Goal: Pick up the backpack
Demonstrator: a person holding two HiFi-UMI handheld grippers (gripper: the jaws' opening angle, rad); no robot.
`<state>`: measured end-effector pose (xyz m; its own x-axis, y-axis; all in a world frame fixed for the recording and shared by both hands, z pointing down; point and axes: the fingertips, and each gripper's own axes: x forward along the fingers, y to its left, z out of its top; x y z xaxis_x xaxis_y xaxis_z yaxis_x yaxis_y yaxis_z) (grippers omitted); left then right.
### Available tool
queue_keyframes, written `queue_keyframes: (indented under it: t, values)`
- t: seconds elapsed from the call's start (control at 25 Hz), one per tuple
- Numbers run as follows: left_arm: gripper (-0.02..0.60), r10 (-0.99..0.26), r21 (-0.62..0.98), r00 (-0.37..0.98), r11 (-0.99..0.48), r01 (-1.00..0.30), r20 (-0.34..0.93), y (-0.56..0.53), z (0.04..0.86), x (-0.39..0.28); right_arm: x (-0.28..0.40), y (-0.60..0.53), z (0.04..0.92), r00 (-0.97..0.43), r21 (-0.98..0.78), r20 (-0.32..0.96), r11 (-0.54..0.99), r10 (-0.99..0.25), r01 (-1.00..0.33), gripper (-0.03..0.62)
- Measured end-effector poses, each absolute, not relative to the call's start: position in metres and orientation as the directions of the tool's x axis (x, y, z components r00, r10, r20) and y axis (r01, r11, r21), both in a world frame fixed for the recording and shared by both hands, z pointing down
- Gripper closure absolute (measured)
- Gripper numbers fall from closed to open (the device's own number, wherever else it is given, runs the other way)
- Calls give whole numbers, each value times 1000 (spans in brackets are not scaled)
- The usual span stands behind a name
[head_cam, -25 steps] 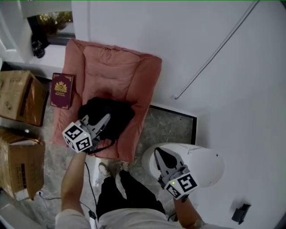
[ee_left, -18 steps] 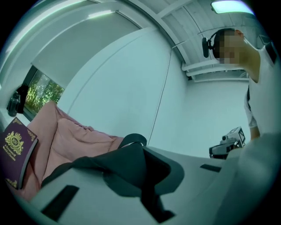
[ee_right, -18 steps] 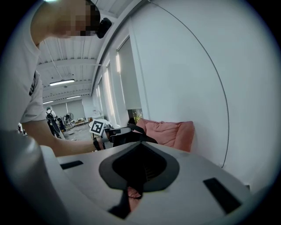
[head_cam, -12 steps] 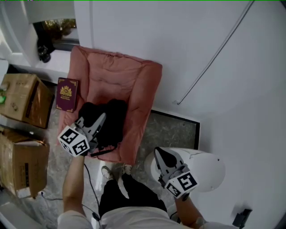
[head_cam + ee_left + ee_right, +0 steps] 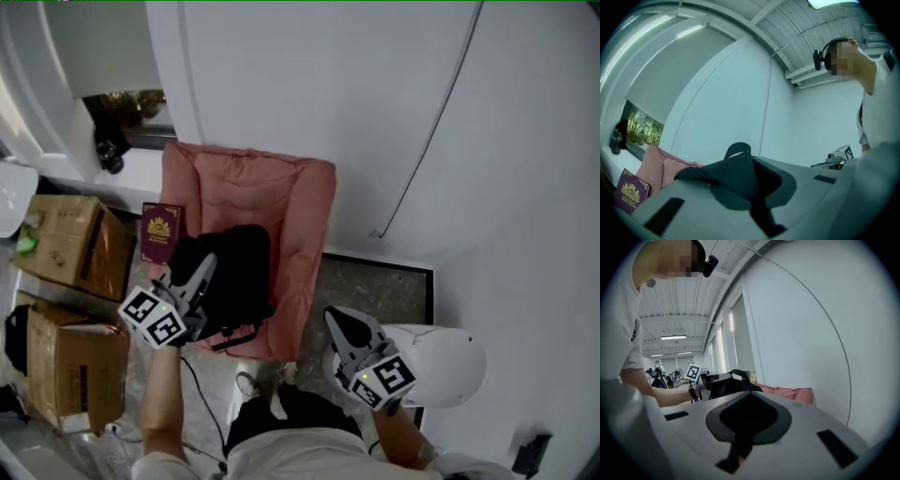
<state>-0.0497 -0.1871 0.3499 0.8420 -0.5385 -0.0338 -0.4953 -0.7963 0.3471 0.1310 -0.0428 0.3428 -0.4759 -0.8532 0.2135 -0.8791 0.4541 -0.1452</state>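
"Where's the backpack?"

"Over the front of the pink cushion, near that maroon book. The left claw is pinched tight on its black fabric, with the carry loop sticking up above the tips."

"And the other hand?"

"The right claw is closed on nothing. It's well apart from the bag, over a white domed object."

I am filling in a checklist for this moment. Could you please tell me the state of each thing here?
backpack, held up by the left claw, over the pink chair.
left claw, shut on the backpack's top strap.
right claw, shut, empty.
book, closed, cover up.
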Motion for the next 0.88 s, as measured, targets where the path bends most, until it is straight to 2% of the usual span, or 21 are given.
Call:
queue_keyframes:
  t: [0.24,0.48,0.88]
  values:
    - [560,-542,341,837,-802,-490,-72,-184,302,-50,160,-40,312,-433,-119,154,418,-888,-901,572]
    - [560,-563,251,822,-810,-529,-86,-173,263,-47,193,-27,289,-370,-109,86,361,-925,-926,572]
    - [561,-617,208,777,-782,-587,-128,-157,217,-63,234,-23,270,-294,-104,37,289,-955,-952,572]
